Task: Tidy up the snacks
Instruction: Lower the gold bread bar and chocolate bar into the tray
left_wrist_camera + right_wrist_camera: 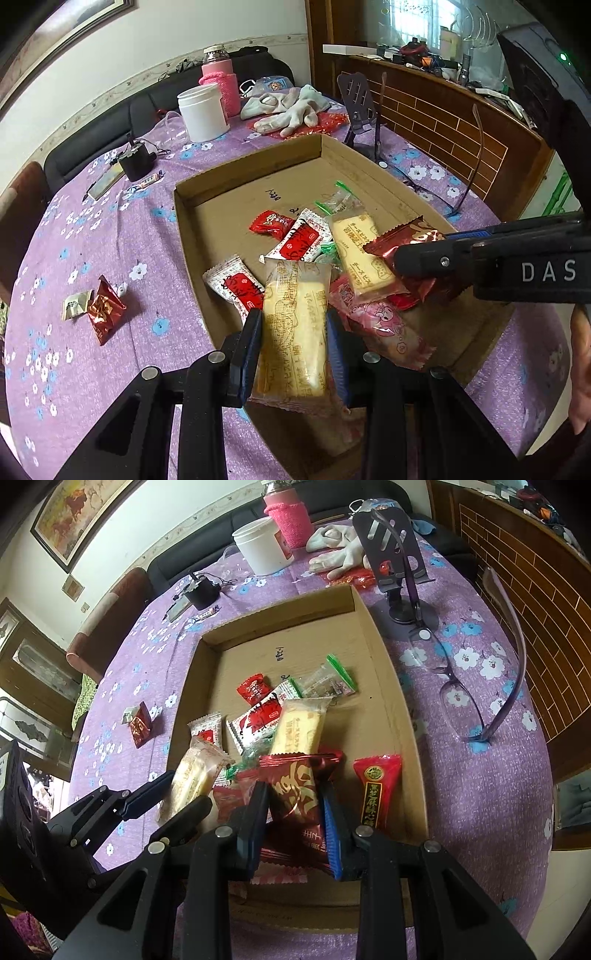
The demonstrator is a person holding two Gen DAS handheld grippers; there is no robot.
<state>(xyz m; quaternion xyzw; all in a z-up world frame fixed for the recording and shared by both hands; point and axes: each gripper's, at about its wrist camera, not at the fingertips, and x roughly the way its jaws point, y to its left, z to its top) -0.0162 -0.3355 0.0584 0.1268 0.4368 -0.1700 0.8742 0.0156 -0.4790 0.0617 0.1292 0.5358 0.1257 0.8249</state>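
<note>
My left gripper (294,325) is shut on a pale yellow biscuit pack (293,328) over the near part of a shallow cardboard box (243,162); the gripper also shows in the right wrist view (184,790). My right gripper (295,799) is shut on a dark red foil snack (295,797) over the same box (384,672); it also shows in the left wrist view (402,258). Several wrapped snacks lie in the box, among them a second biscuit pack (299,727) and a red pack (376,786). One dark red foil snack (105,308) and a small wrapper lie on the cloth left of the box.
The purple flowered tablecloth (147,240) carries a white tub (203,110), a pink-sleeved bottle (218,77), white gloves (288,110), a black phone stand (395,561), purple glasses (480,686) and a small black device (136,160). A brick-pattern wall stands at right.
</note>
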